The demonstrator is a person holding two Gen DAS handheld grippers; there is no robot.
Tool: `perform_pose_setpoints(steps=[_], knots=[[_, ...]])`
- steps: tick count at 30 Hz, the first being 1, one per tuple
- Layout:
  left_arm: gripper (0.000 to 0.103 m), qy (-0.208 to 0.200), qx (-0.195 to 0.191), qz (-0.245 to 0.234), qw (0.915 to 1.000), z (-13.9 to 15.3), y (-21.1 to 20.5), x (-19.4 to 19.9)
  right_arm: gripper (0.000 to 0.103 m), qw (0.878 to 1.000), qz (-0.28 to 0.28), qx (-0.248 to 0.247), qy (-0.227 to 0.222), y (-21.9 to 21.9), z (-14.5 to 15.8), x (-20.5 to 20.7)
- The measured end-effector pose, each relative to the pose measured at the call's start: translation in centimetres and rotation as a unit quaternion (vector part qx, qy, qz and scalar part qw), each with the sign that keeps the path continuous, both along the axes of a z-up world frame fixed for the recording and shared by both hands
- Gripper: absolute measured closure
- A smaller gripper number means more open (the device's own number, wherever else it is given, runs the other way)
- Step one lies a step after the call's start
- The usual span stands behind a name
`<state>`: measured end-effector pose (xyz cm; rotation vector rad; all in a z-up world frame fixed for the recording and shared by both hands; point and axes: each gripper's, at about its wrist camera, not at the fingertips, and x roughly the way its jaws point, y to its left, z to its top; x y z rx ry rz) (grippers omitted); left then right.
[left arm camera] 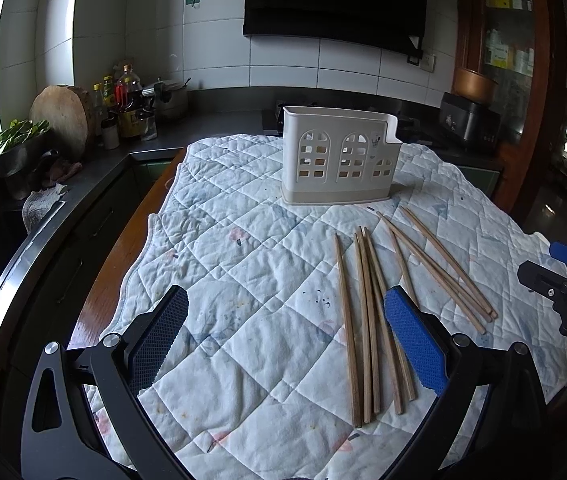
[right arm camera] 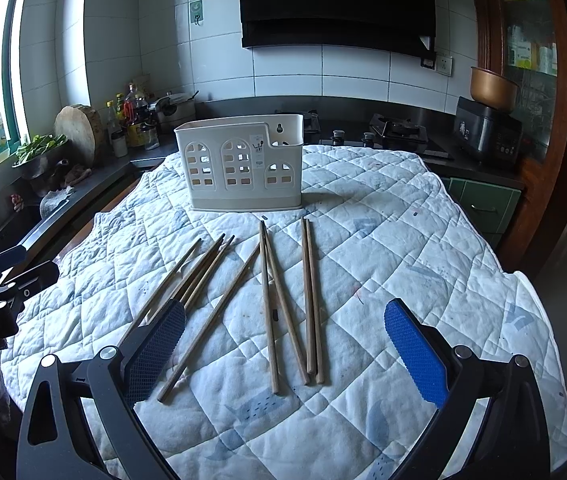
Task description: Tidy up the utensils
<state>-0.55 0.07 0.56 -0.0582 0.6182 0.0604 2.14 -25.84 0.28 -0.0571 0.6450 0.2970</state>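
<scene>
A: Wooden chopsticks, thin brown sticks (right arm camera: 271,312), approx eight, lie loose on the white quilted cloth (right arm camera: 403,240). None in the cream plastic utensil holder w/ arched cut-out windows (right arm camera: 239,168) yet, far as I can tell.

B: Claws?

A: Right gripper (right arm camera: 283,352) spread wide, nothing held; a V-shaped pair & a straight pair lie between its blue pads, ahead of them. Left gripper (left arm camera: 283,340) also wide, empty; one bundle of four sits just beside and partly under its right-hand pad, rest lie beyond that pad toward the right gripper.

B: Handling?

A: Prob. light, stiff, not fragile. Round-ish & smooth, so may roll or slip; soft cloth gives under them, which should help the pads get under. I'd pinch across the shaft near mid-length so it doesn't tip.

B: Orientation?

A: Long axes run away from the claws toward the holder, fanned slightly. Left bundle leans toward the holder's right end; right pair nearly straight ahead. Holder stands upright beyond the far tips, well apart from both claws.
</scene>
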Motion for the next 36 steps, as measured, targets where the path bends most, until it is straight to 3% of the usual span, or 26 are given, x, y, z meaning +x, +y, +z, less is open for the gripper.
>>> perform_pose_setpoints(steps=[36], knots=[[0.007,0.009,-0.012,0.008,0.9999,-0.9,0.3,-0.1,0.008,1.0,0.005,-0.002,-0.002,-0.9,-0.2,-0.7]])
